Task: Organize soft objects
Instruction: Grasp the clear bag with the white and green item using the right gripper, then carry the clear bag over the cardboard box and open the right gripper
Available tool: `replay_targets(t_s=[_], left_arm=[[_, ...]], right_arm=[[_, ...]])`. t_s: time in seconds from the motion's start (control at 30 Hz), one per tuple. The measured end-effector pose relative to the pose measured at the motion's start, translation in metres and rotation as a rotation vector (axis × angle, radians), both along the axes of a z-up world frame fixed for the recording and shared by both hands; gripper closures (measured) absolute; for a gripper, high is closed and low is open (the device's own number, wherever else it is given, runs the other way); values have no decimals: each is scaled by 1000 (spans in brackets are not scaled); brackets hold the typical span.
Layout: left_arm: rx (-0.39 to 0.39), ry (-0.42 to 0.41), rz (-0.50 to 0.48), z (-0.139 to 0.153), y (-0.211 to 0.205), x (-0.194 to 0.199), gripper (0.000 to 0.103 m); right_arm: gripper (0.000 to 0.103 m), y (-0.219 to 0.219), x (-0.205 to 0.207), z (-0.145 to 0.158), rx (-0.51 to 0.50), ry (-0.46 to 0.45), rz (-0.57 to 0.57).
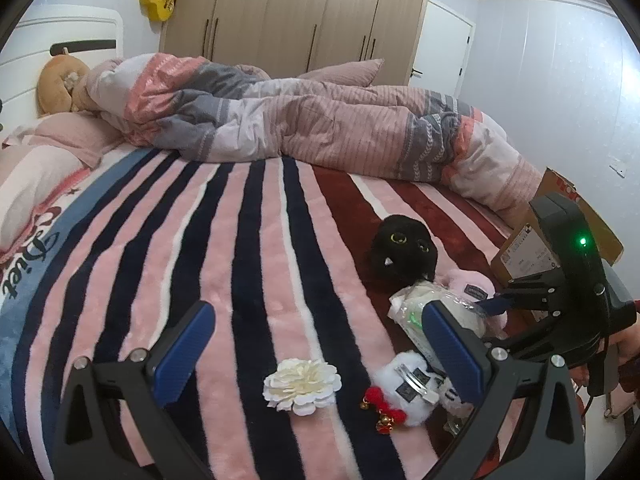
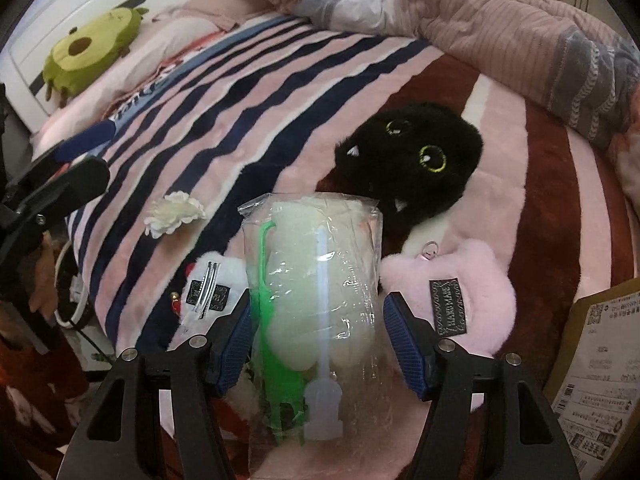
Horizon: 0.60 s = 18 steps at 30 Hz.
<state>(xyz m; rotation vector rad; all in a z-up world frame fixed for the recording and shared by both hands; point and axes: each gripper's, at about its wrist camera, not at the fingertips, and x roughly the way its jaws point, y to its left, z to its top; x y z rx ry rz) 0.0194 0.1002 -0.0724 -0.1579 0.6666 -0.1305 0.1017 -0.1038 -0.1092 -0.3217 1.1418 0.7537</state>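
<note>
Several soft toys lie on the striped bed blanket [image 1: 248,264]. My right gripper [image 2: 318,320] straddles a clear plastic bag of white stuffing [image 2: 320,280] with a green stem inside; its jaws stand wide, pads [image 2: 236,340] beside the bag, not squeezing. The bag also shows in the left wrist view [image 1: 440,304]. A black cat plush [image 2: 412,160] lies behind it, a pink plush [image 2: 472,296] to its right, a white plush with red bow [image 2: 212,284] to its left. A white fabric flower [image 1: 302,386] lies between my open, empty left gripper's [image 1: 316,344] fingers.
A crumpled pink-grey duvet [image 1: 304,124] covers the far side of the bed. An avocado plush [image 2: 92,52] leans at the headboard. A cardboard box [image 2: 600,364] stands at the bed's right edge. A wardrobe [image 1: 296,12] is behind.
</note>
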Motion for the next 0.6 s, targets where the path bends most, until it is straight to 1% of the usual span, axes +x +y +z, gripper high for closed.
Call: replay_targets(t_s=[0.13,0.23,0.33,0.47,0.57,0.6], left_arm=[[-18,15,-36,0,-6,3,1],[-50,20,-79,4,-11,5,1],[-118,21,-141,13,-20,8,1],[-167,15,-221,33,-37,11,2],[-211,23,-280,51,-51,17,10],[-214,24,-293,57,-56,19,16]], right_arm=[[62,3,0,3,-21,-7,8],[65,-2,-2,13,-9,-41,1],[65,-6,-10,29,19,-90,8],[65,-12,-23,59,98,-146,43],[65,-17,-37,85,157,-199,79],[65,-20,-42,97,186,-217,87]])
